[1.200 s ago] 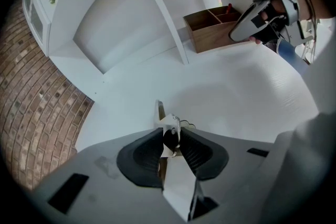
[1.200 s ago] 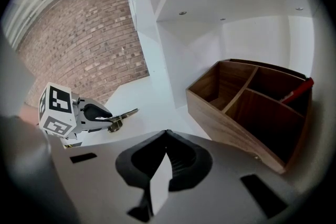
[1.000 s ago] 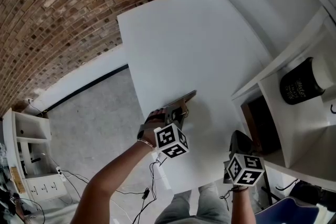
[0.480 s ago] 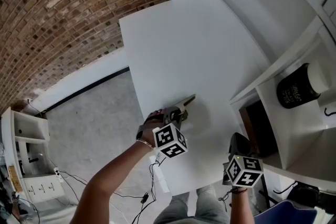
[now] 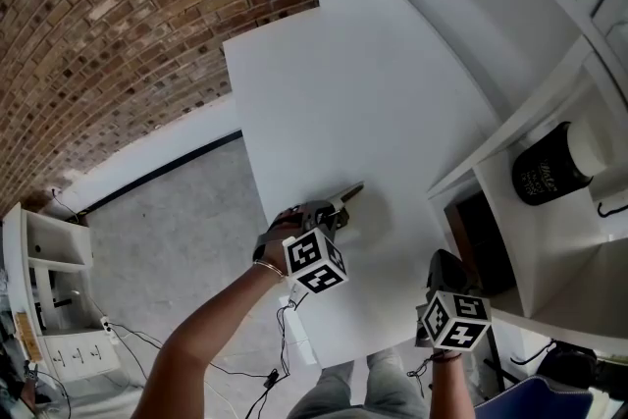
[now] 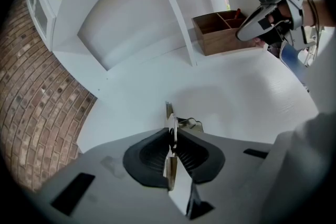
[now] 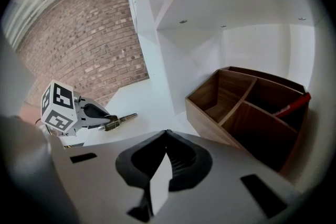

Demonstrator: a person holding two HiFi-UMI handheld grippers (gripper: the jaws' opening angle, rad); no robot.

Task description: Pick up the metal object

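Left claw (image 6: 171, 131) clenched on the metal object (image 6: 169, 113), jaws just closing in, thin blade pinched between the pads and poking out ahead of the tips, low over the white worktop (image 5: 373, 93). Grasp judged done; lift off the worktop yet to do, no clear gap under the blade visible. Left forearm reaching in from behind the claw, claw pitched down; right claw (image 7: 166, 132) well off to the right, pinched together, empty, aimed toward the wooden box (image 7: 247, 113).

White table (image 5: 343, 93) with wooden box (image 6: 226, 42)
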